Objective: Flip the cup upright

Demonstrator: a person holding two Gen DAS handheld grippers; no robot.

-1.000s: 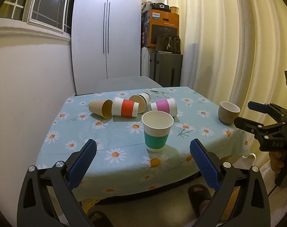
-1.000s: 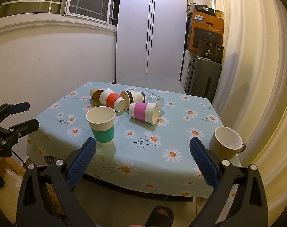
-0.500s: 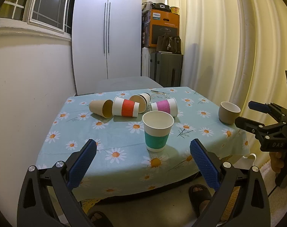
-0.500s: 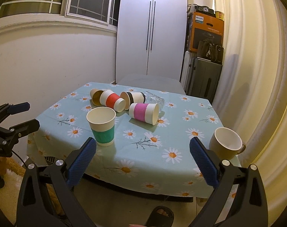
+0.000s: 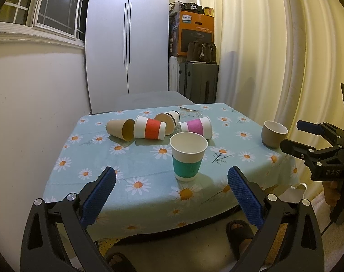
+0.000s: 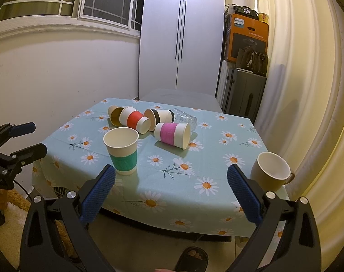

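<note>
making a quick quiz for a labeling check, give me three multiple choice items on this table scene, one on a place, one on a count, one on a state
1. Where does the tan mug stand?
A. at the table's right near corner
B. among the fallen cups
C. on the floor

2. How many paper cups lie on their sides?
A. two
B. four
C. six

3. What state is the teal-banded cup in?
A. tipped over
B. held in a gripper
C. upright, mouth up

Answers:
1. A: the mug sits alone near the edge of the daisy tablecloth, apart from the pile.
2. B: the plain brown cup, red-banded cup, black-banded cup and pink-banded cup all lie down.
3. C: it stands free; the left gripper and right gripper are both open and empty.
</note>
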